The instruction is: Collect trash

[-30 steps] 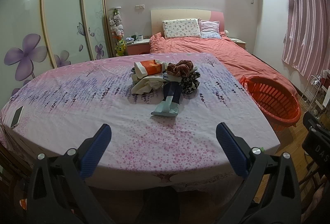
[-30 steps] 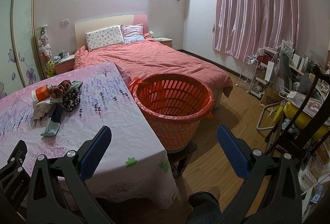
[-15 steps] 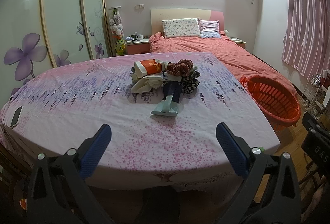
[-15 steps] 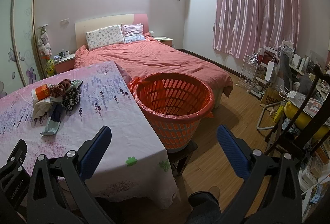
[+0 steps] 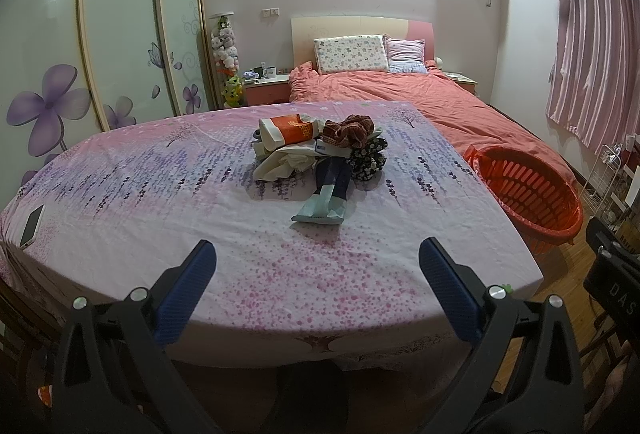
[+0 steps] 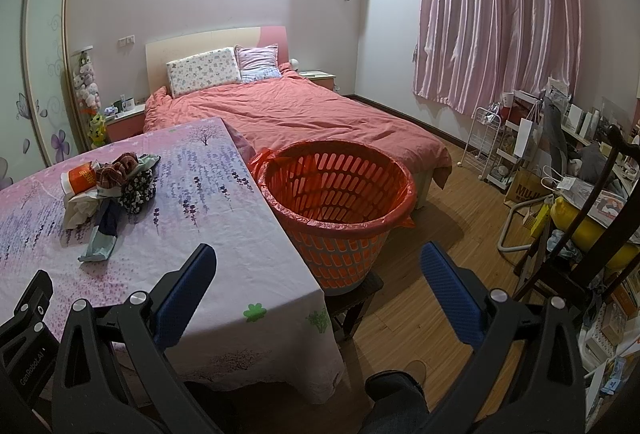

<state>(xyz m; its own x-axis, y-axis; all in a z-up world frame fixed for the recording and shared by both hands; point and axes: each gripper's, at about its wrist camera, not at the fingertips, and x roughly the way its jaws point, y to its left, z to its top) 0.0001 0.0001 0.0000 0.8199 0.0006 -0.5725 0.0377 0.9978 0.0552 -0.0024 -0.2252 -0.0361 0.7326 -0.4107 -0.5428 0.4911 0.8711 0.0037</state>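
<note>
Right now I hold both tongs spread wide and empty at the near edge of the table (image 5: 120, 194). My left gripper (image 5: 318, 258) faces the trash pile (image 5: 320, 154) in the middle of the flowered cloth: an orange-and-white packet (image 5: 286, 130), crumpled paper, a brown checked rag, a dark flowered piece and a pale green packet (image 5: 322, 210) nearest me. My right gripper (image 6: 318, 260) points past the table corner toward the orange basket (image 6: 336, 202), which stands on a low stool just beside the table. A phone (image 5: 32, 225) lies at the table's left edge.
</note>
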